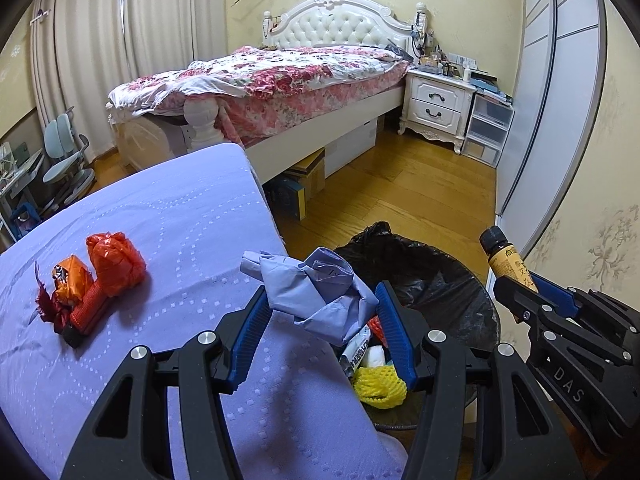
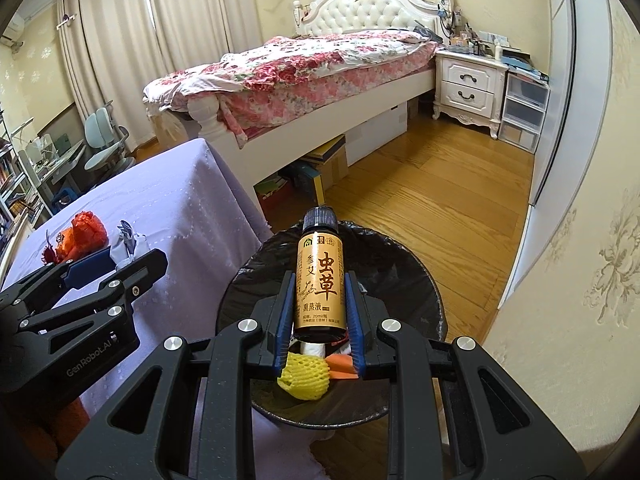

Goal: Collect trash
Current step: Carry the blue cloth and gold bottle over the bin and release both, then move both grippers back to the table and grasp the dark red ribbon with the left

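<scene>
The left tongs (image 1: 320, 320) are clamped on a crumpled blue paper wad (image 1: 316, 292), held at the counter's (image 1: 168, 216) edge right beside the black-lined trash bin (image 1: 440, 280). The right tongs (image 2: 318, 312) are clamped on a small amber bottle (image 2: 319, 276) with a dark cap, upright directly over the bin, where yellow foam netting (image 2: 306, 376) and other scraps already lie. Farther from the bin, on the counter's purple cloth, sits a cluster of orange and red wrappers (image 1: 100, 276).
</scene>
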Motion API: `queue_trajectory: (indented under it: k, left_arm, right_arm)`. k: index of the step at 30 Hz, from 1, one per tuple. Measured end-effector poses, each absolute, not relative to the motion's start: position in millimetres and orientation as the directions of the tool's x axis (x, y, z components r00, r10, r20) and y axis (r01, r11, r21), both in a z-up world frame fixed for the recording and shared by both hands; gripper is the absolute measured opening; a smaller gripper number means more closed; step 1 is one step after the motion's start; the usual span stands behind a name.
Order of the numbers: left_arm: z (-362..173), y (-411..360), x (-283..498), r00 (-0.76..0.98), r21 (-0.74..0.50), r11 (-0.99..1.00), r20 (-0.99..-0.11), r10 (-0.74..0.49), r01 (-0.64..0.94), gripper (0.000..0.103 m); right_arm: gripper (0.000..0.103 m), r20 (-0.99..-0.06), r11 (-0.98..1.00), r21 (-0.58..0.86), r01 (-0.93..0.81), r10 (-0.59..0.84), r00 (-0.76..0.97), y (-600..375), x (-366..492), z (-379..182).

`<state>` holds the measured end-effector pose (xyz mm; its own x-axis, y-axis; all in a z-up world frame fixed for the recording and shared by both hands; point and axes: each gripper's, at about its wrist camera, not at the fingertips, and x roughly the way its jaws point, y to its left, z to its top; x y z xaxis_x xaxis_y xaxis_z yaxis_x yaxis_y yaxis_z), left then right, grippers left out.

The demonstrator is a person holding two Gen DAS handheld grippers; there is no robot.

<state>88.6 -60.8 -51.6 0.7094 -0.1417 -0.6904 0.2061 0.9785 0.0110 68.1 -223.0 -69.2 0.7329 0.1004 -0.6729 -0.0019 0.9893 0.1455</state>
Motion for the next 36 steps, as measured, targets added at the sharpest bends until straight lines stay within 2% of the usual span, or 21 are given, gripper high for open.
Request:
queue_trajectory:
  k: [13,15,17,21,30,36]
  left_arm:
    - [-58,-72,100,0.69,0.008,0.974,-0.707,-0.155,0.227,0.056]
    - [-59,-71,101,0.692,0.012,0.976,-0.707,-0.145,0.218,0.07]
    - [-58,-71,100,0.699,0.012,0.977,-0.7,-0.143,0.213,0.074]
    - [-57,-70,100,0.704,0.019,0.98,-0.698,-0.131,0.2,0.079]
    - [-50,-55,93,0.74,0.058,0.986,-0.668,-0.077,0.155,0.082]
    - [-49,-28,89,0.741,0.075,0.993,-0.672,-0.017,0.091,0.082]
  right_arm:
    - [0.024,-0.688,0.989,0.146,0.031,0.079,0.722,-233,77,-74]
    - [0.024,-0.691,0.988,0.149,0.033,0.08,0.719,-233,78,-76]
    - [0.024,-0.687,0.987,0.153,0.039,0.078,0.722,-234,77,-76]
    - [0.036,-0.681,0.986,0.155,0.055,0.066,0.729,-236,77,-75]
    - [0.052,-0.671,0.987,0.149,0.067,0.051,0.739,-236,75,-72]
    - [0.054,-0.672,0.989,0.144,0.031,0.074,0.737,-220,76,-70]
